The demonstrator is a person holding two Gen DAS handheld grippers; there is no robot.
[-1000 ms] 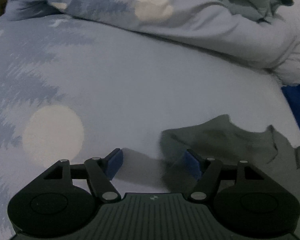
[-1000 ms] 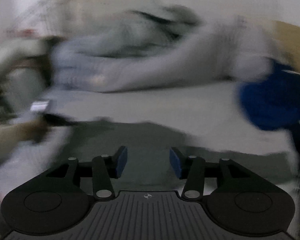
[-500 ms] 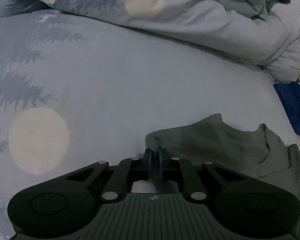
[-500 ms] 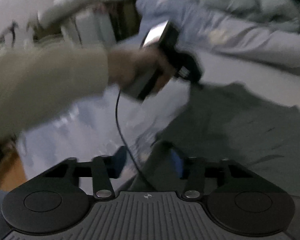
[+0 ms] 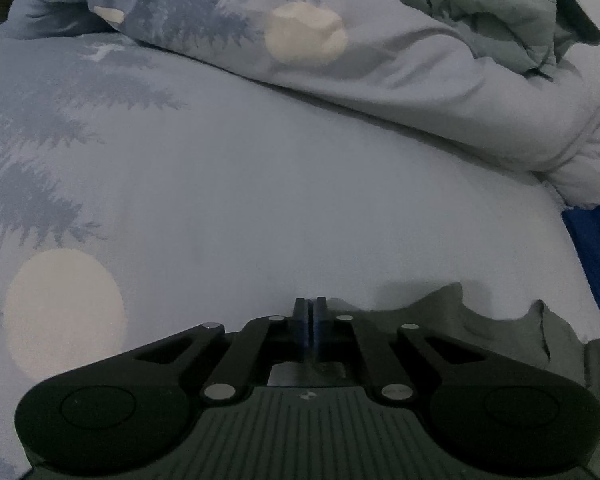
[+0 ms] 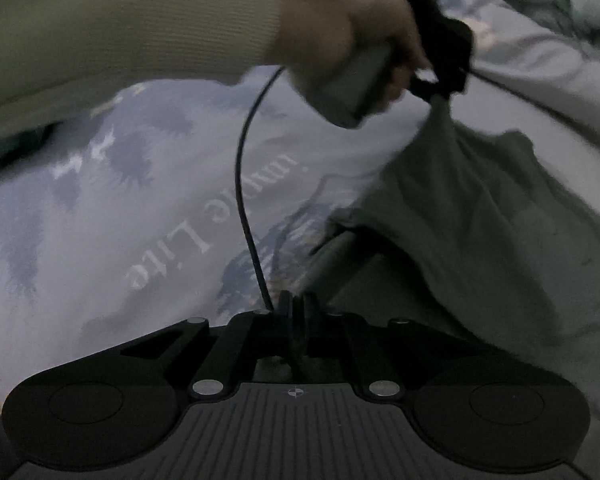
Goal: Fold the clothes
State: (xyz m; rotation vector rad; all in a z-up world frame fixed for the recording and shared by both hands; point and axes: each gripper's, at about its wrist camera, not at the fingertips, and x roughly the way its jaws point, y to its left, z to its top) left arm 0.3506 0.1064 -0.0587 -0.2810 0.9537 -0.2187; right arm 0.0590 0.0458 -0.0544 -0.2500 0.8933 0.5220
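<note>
Left wrist view: the left tongs (image 5: 310, 322) are pressed together at the near-left corner of a dark grey-green cotton garment (image 5: 500, 332) that lies on the pale blue bed sheet printed with pine trees and cream discs (image 5: 260, 200). The pads meet with no gap, and the cloth's edge runs right up to them, so they seem to be pinching that corner, though the cloth between the pads is hidden here. A rumpled pale blue duvet (image 5: 380, 68) is heaped along the far side of the bed, and a bright blue cloth item (image 5: 592, 256) sits at the right edge, well clear of the garment.

Right wrist view: the right tongs (image 6: 296, 320) are likewise drawn together, with a fold of the garment (image 6: 480, 240) apparently caught at their tips. Further off, a hand in a beige knit sleeve (image 6: 356, 52) holds the other tool, from whose tips the cloth hangs in a taut peak. A black cable (image 6: 244, 184) trails down from it. The garment is thus held at two points along one edge and lifted off the sheet, a hold that suits either spreading it flat or carrying that edge over for a fold.
</note>
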